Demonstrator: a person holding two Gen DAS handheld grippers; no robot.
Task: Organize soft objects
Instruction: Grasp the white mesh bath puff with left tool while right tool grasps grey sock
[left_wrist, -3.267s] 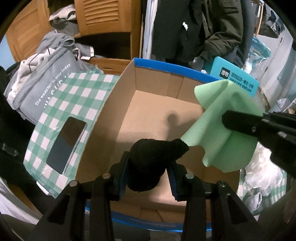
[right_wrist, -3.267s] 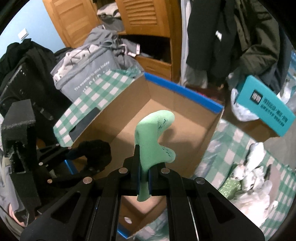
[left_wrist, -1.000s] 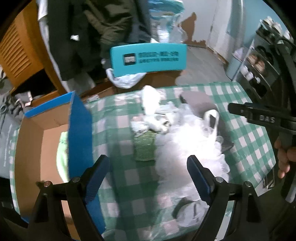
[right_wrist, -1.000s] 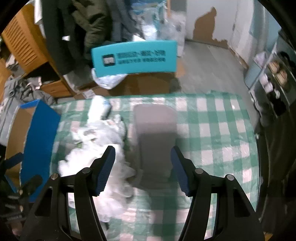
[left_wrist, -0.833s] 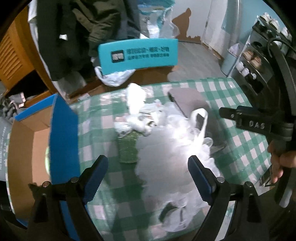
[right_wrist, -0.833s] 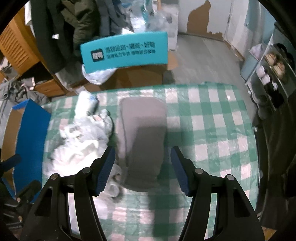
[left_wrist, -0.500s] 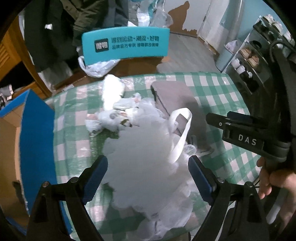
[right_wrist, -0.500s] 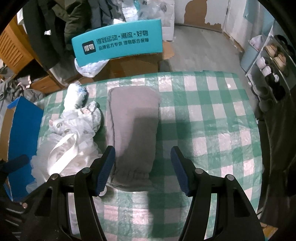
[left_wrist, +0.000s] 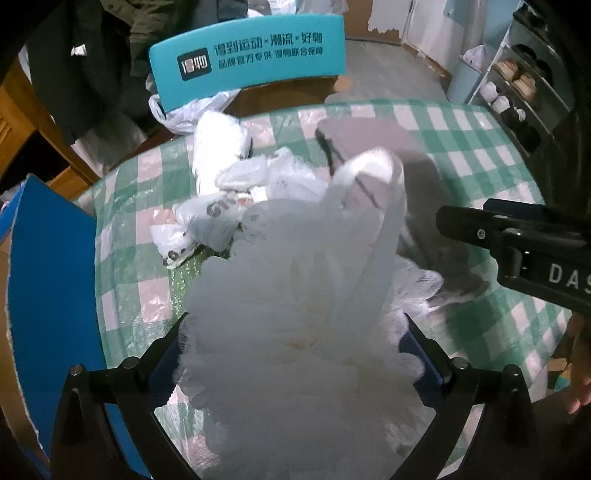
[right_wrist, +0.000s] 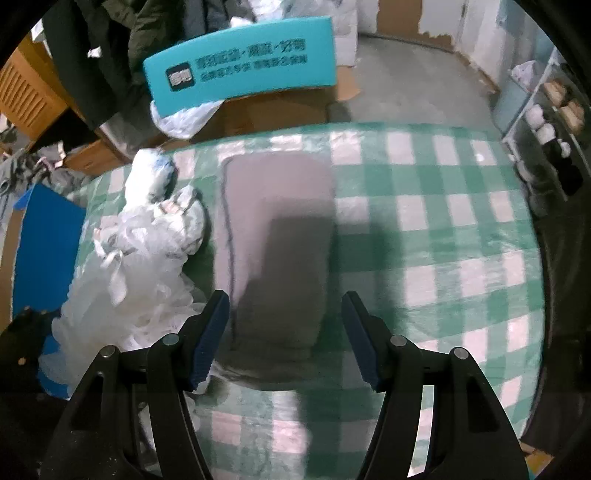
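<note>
Left wrist view: left gripper (left_wrist: 295, 347) spread wide, white mesh pouf (left_wrist: 295, 314) filling the gap between its fingers; right gripper (left_wrist: 517, 240) pokes in from the right. Right wrist view: right gripper (right_wrist: 284, 336) spread, low over grey folded cloth (right_wrist: 280, 240) lying between and ahead of its fingers; pouf (right_wrist: 122, 295) to its left.

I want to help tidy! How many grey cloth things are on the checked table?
1. The folded grey cloth lies flat mid-table, beside the white mesh pouf, ahead of the open right gripper. The pouf could hide more.
</note>
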